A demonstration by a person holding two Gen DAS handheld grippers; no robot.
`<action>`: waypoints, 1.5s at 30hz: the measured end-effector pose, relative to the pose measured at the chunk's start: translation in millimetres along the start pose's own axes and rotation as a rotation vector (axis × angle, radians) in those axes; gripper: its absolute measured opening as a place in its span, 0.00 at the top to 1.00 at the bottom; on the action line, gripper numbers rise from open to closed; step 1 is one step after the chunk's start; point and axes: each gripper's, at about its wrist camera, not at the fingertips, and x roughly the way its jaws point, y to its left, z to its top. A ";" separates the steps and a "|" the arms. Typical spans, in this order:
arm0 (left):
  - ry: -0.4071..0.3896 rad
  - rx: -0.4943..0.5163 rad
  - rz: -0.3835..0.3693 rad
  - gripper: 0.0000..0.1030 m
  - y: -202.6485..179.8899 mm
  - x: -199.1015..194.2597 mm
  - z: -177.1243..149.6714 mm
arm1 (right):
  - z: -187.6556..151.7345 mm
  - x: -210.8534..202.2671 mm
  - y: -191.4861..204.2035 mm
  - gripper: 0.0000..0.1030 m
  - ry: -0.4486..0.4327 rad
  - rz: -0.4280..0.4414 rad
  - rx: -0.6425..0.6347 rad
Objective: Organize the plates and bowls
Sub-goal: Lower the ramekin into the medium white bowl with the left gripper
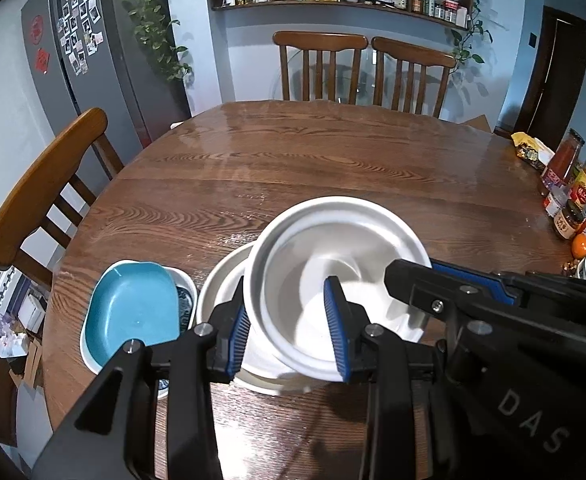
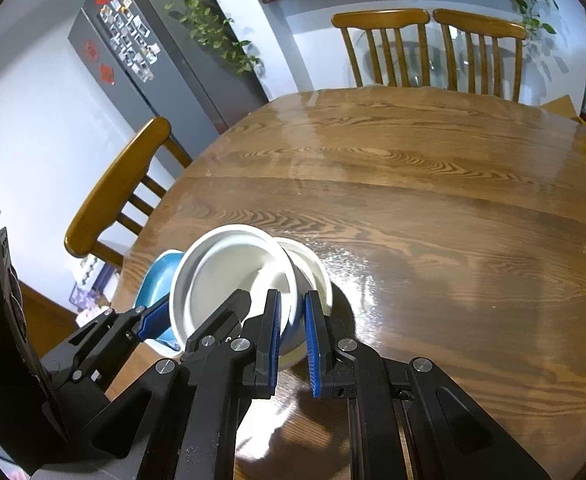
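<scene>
On the round brown wooden desk, at the near left edge, a teal rounded-square plastic dish sits nested in a white dish of like shape. A dark-patterned piece shows at its right rim. Just right of these rests a shallow round white ceramic plate. Above that plate a deep round white ceramic bowl is held tilted, off the desk. The left claw grips the bowl's near left rim, one blue-padded finger outside the wall and one inside, jaws narrowed onto it. The right claw clamps the bowl's right rim, jaws nearly closed with the thin wall pinched between the blue pads; in the left wrist view it reaches in from the right. At the desk's far right edge stand sauce bottles and jars, with an orange fruit beside them. Three wooden chairs surround the desk.
</scene>
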 end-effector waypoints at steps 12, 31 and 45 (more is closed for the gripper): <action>0.061 -0.011 -0.007 0.68 22.4 20.4 0.2 | 5.2 31.0 13.3 0.87 0.044 0.005 0.009; 0.188 0.015 -0.044 0.68 28.2 57.4 -5.8 | 1.4 69.3 3.6 0.87 0.141 -0.006 0.077; 0.241 0.018 -0.055 0.68 29.2 72.6 -6.5 | 2.7 84.4 0.4 0.87 0.183 -0.028 0.086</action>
